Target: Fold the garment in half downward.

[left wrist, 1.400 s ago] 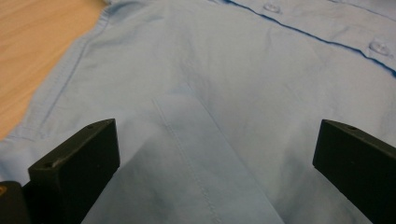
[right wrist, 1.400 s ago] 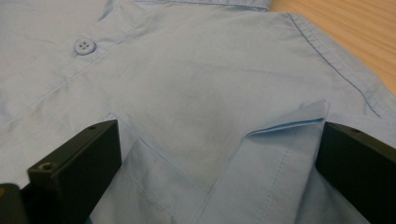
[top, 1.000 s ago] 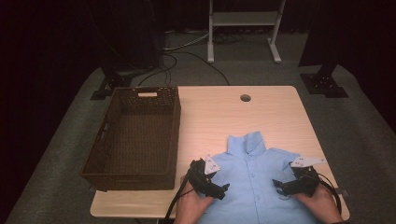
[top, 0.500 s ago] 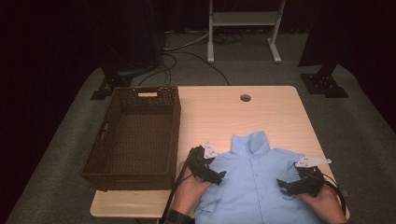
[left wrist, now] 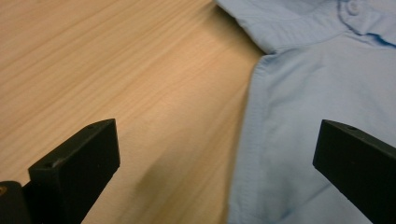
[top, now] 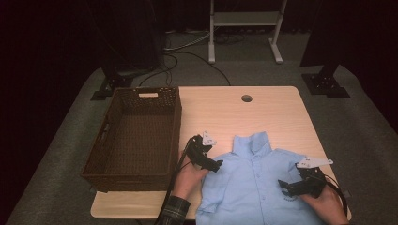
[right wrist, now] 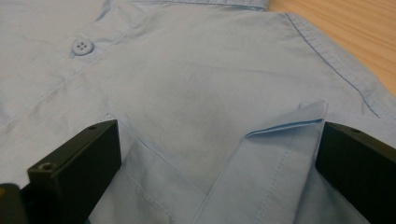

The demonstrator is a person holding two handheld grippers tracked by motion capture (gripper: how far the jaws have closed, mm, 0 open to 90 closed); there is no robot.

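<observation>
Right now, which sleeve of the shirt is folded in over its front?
The sleeve by the right tongs: its cuff lies doubled over the shirt. The other sleeve lies flat.

One blue shirt (top: pixel 256 180), one wicker basket (top: pixel 133 136), two grippers, one table (top: pixel 263 112)

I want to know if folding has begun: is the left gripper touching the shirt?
Cannot tell. In the left gripper view, the left gripper is wide open astride the shirt edge; no plain contact or gap shows.

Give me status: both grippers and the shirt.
Left gripper open, straddling the shirt's shoulder edge. Right gripper open over the folded-in sleeve. Light blue shirt flat on the table, ungrasped. Wicker basket alongside, nothing obstructing.
</observation>
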